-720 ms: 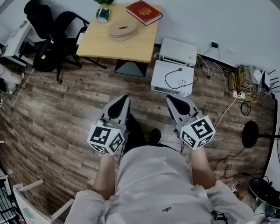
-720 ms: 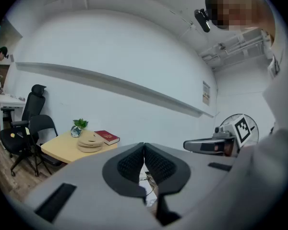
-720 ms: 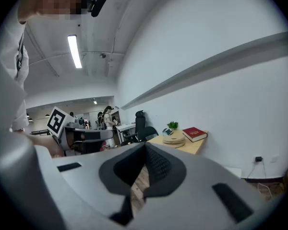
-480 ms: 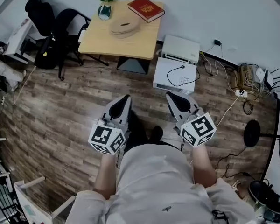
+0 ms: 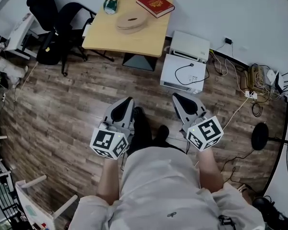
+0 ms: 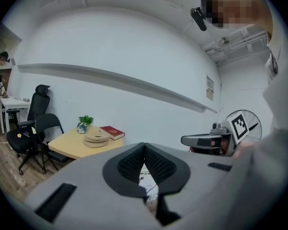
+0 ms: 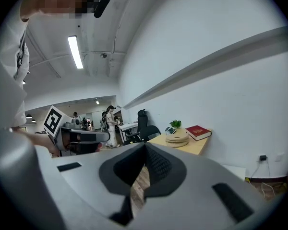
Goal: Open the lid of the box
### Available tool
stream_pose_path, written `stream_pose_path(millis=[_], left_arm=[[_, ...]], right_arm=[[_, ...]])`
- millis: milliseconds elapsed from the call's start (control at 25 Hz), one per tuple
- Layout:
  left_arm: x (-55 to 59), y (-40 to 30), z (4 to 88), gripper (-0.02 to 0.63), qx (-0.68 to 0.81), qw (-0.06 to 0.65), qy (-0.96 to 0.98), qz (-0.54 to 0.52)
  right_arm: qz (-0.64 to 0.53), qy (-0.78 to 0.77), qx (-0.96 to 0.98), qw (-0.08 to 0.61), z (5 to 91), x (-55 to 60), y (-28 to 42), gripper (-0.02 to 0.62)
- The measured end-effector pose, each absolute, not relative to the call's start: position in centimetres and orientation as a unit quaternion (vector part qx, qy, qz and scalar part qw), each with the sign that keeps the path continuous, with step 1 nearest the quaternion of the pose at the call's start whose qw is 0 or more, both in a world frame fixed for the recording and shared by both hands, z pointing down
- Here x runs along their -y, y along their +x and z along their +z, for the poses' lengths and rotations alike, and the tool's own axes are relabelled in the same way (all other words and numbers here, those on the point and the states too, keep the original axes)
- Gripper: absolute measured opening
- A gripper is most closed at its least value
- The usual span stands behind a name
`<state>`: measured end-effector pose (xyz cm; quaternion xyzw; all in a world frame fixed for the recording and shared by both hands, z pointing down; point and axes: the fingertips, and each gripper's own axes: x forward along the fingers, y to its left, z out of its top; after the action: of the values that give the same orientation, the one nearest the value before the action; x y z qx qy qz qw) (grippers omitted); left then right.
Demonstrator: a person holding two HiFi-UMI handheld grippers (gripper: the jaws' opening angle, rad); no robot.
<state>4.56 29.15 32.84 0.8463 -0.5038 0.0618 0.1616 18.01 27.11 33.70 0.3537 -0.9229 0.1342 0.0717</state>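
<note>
Reading anything proves hard: the red book (image 5: 155,4) has gold cover print too small to make out, and the cubes (image 5: 109,143) on the grippers carry only black-and-white square markers. The left gripper (image 5: 125,107) and right gripper (image 5: 182,102) both have their jaws pressed together, with nothing between them. The round tan box (image 5: 132,20) sits on the wooden table (image 5: 134,44) well ahead of both grippers — more in front of the left one — with the book just beyond it.
</note>
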Motion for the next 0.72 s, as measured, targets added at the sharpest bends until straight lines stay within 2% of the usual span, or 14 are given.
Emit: stream_pose_path(millis=[440,720], left_arm=[[-24.5,1.6,33.7,0.008,0.504,0.159,0.847,0.058],[-19.3,-0.3,33.0,0.009,0.488,0.146,0.859,0.047]], right_arm=[[0.119,0.366,0.918,0.099,34.0,-22.9,16.6,0.000],[0.110,0.379,0.913,0.103,33.0,-18.1,14.7,0.063]])
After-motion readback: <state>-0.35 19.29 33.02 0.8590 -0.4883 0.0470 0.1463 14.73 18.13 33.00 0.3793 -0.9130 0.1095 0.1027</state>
